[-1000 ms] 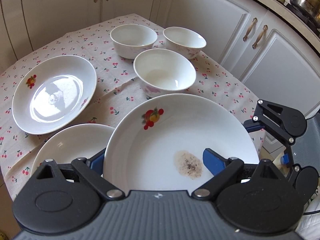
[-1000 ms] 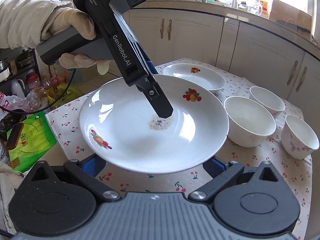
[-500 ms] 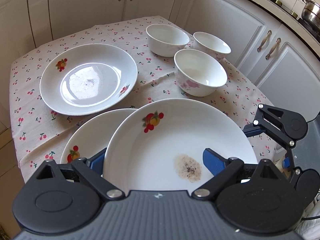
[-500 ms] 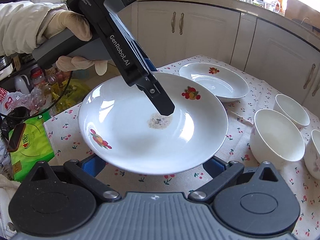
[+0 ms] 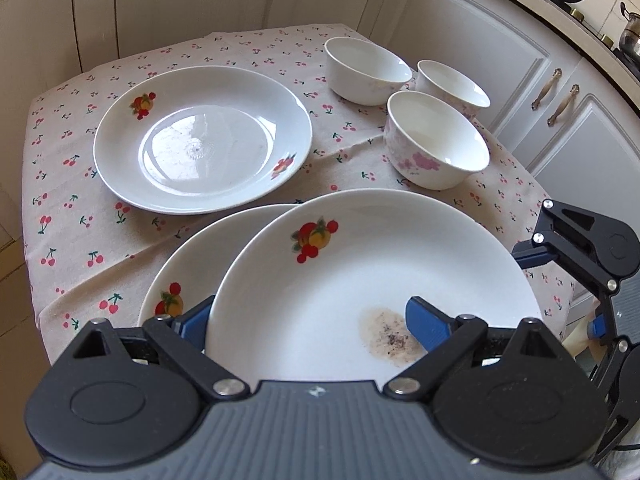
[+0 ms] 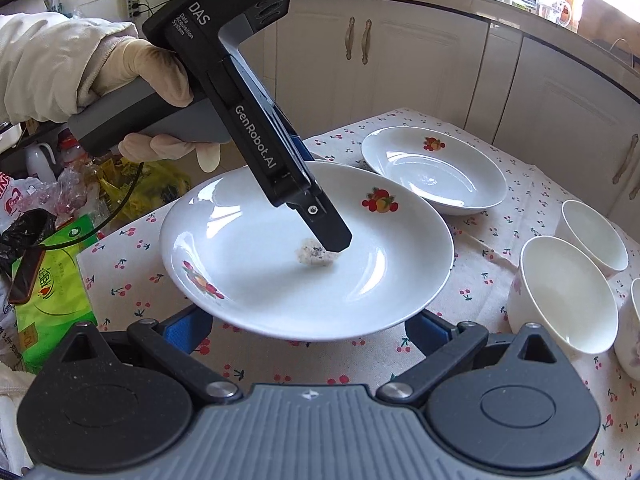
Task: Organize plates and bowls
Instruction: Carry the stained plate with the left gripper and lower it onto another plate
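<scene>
holding: the left claw [image 5: 304,320] was clenched on the near rim of the soiled plate [image 5: 360,264], one blue finger [image 5: 426,324] over the inside, the other under the rim, with the plate raised above the table
stain: a grey-brown speckled patch [image 5: 390,338] lay just beside the upper finger's tip
plate below: a second plate [image 5: 192,272] sat under the held one and to the claw's left, partly covered by it
far plate: a third plate [image 5: 202,138] rested on the cherry-print tablecloth [image 5: 72,208] ahead and left of the left claw
bowls: three white bowls stood ahead and right of the left claw, the nearest bowl [image 5: 436,146] with pink flowers, the middle bowl [image 5: 366,70] and the far bowl [image 5: 452,86] behind it, close together
right claw: the right claw [image 6: 308,330] stood spread wide and grasped nothing, its blue fingers below the held plate's edge
writing: the left claw's body read "das data acquisition system" [image 6: 196,20] and "genrobot.ai" [image 6: 256,138]
hand: a gloved hand [image 6: 140,92] gripped its handle
packet: a green packet [image 6: 48,292] lay to the right claw's left, its print unreadable
</scene>
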### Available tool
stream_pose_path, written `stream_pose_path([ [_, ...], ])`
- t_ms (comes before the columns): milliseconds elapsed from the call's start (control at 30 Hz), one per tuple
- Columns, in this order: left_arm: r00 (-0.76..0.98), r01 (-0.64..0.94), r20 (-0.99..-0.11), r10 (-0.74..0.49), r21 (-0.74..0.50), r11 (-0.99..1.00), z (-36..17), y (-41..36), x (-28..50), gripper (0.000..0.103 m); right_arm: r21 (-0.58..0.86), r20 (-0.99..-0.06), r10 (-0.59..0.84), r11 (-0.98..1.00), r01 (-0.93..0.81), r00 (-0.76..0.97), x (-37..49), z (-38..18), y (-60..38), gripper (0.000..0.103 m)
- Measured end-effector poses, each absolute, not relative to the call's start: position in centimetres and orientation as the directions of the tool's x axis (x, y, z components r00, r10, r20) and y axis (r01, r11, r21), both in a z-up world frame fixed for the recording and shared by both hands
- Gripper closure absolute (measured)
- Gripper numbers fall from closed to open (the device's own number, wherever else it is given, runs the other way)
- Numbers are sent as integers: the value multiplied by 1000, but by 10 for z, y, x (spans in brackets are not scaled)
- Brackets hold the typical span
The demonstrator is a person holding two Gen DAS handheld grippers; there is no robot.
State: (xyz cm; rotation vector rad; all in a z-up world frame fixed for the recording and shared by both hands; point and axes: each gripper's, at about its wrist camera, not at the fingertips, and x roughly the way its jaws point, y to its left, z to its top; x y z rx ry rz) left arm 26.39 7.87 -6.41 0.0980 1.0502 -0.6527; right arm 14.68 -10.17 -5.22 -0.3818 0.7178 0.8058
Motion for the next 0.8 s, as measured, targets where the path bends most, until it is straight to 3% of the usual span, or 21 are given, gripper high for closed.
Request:
stream_pose_path([
  [333, 320, 520, -835, -447, -240, 820, -75, 86, 273, 7, -20, -697, 538, 645, -764, 473, 152, -51, -101, 0],
  [800, 329, 550, -865, -378, -150, 821, -71, 78, 272, 6, -2, -688, 555, 642, -767, 467, 150, -52, -101, 0],
])
